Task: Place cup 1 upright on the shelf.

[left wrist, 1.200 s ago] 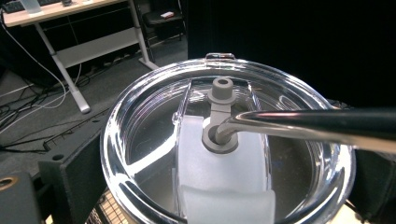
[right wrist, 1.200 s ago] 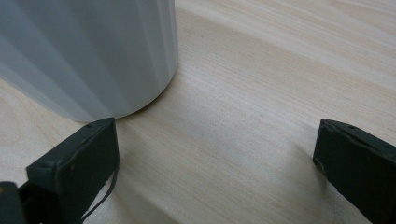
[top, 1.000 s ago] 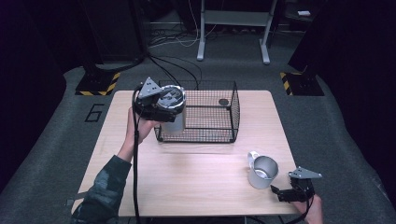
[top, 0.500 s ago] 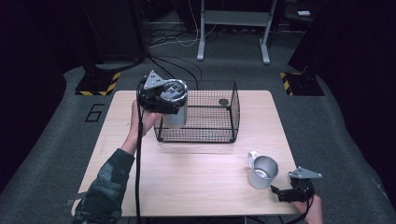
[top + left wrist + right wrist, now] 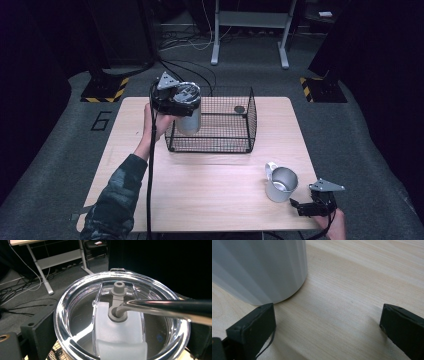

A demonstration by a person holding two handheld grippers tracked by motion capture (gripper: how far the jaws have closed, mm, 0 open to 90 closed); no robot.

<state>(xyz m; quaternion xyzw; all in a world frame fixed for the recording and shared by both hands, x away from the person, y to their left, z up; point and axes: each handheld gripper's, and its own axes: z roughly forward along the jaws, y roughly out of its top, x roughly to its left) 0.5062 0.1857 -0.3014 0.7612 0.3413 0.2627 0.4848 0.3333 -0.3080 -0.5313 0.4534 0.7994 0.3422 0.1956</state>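
- Since the earlier frames the left gripper (image 5: 176, 100) has lifted the tall steel tumbler with clear plastic lid (image 5: 188, 111) higher, above the left end of the black wire basket (image 5: 248, 120) near the tabletop's far edge.
- High view: the short metal mug with a handle (image 5: 281, 184) stands by the tabletop's (image 5: 210, 175) near right corner, the right gripper (image 5: 306, 207) just beside it.
- Left gripper view: the jaws clamp the tumbler (image 5: 120, 320) just under its lid; a metal straw (image 5: 160, 307) passes through the lid. It is probably rigid, smooth and slippery, so holding below the rim suits it.
- Right gripper view: the jaws stand apart, empty, the mug's wall (image 5: 259, 267) beside the left-hand jaw.
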